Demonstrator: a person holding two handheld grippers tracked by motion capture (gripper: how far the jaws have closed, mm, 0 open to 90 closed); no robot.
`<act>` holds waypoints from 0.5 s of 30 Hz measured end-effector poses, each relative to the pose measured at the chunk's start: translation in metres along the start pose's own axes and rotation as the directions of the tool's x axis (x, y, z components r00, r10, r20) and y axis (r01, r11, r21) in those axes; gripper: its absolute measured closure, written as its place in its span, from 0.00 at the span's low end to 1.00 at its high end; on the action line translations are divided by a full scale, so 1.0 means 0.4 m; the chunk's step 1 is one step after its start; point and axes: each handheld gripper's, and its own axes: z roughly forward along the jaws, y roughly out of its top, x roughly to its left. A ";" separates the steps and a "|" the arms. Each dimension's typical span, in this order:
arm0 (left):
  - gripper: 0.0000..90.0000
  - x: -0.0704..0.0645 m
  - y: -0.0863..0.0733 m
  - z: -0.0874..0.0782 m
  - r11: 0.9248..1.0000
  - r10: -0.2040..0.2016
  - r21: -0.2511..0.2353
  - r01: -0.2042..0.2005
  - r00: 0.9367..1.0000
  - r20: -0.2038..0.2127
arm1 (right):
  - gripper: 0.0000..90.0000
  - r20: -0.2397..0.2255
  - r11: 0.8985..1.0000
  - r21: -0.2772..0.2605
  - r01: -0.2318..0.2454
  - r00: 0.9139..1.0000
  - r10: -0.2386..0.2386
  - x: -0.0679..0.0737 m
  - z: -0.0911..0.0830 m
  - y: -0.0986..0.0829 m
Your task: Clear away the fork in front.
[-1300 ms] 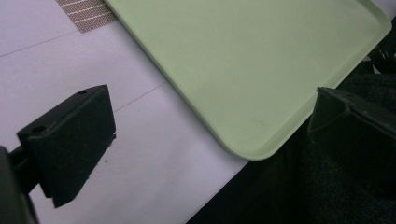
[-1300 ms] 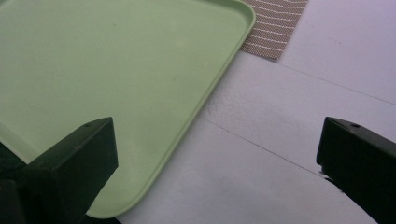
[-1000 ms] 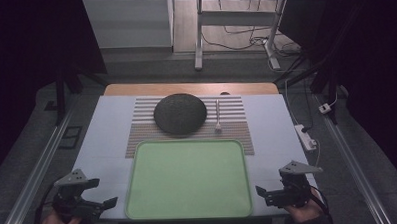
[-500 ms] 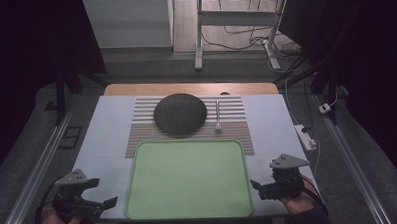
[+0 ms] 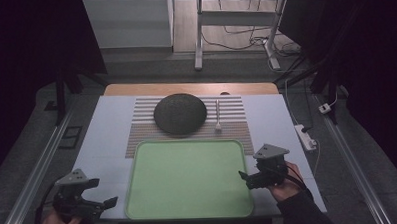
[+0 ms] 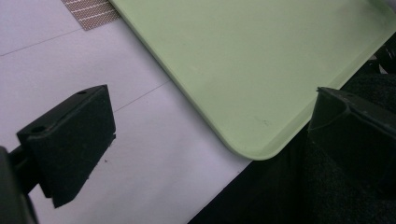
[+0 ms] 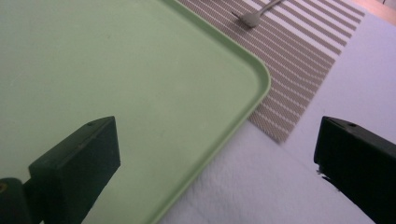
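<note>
A: Two grippers, both apart, both holding nothing. Left gripper (image 5: 92, 203) off the near-left corner of the green tray (image 5: 190, 212), well short of it. Right gripper (image 5: 249, 178) right at the tray's right rim, about level with its middle.

B: Touching the tray?

A: Can't tell for the right; one jaw over the green surface, other out over the white counter (image 5: 107, 125), rim between them in the right gripper view. Left: no contact, near corner ahead and between jaws.

B: Step?

A: Looks like approach to the tray, pre-grasp. Right further in than left.

B: Other stuff?

A: Dark dome-shaped dish (image 5: 180, 113) and pale spoon (image 5: 217, 116) on the striped mat (image 5: 142, 131), well ahead of both grippers, beyond the tray. Untouched.

B: Next?

A: Probably: drop right gripper onto the rim and close on it; bring left in to the opposite rim. Needs jaws straddling the thin lip, else slips off.
</note>
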 end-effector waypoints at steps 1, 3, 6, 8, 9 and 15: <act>0.01 0.000 0.000 0.000 1.000 0.000 0.000 0.000 1.000 0.000 | 0.00 0.003 1.000 0.003 0.009 1.000 -0.009 0.000 0.006 0.007; 0.01 0.000 0.000 0.000 1.000 -0.001 0.000 0.001 1.000 0.000 | 0.00 0.010 1.000 0.005 0.022 1.000 -0.022 -0.001 0.022 0.019; 0.01 0.000 0.000 0.000 1.000 0.000 0.000 0.000 1.000 0.000 | 0.01 0.014 0.999 0.036 0.027 1.000 -0.027 -0.005 0.048 0.037; 0.01 0.000 0.000 0.000 1.000 0.000 0.001 0.000 1.000 0.000 | 0.01 0.012 0.998 0.054 0.039 0.999 -0.040 -0.009 0.065 0.046; 0.01 0.000 0.000 0.000 1.000 -0.001 0.000 0.001 1.000 0.000 | 0.01 0.012 0.998 0.054 0.039 0.999 -0.040 -0.009 0.065 0.046; 0.01 0.001 0.000 0.000 1.000 0.001 0.003 -0.001 1.000 0.000 | 0.03 0.061 0.995 0.077 0.056 0.996 -0.061 -0.025 0.121 0.083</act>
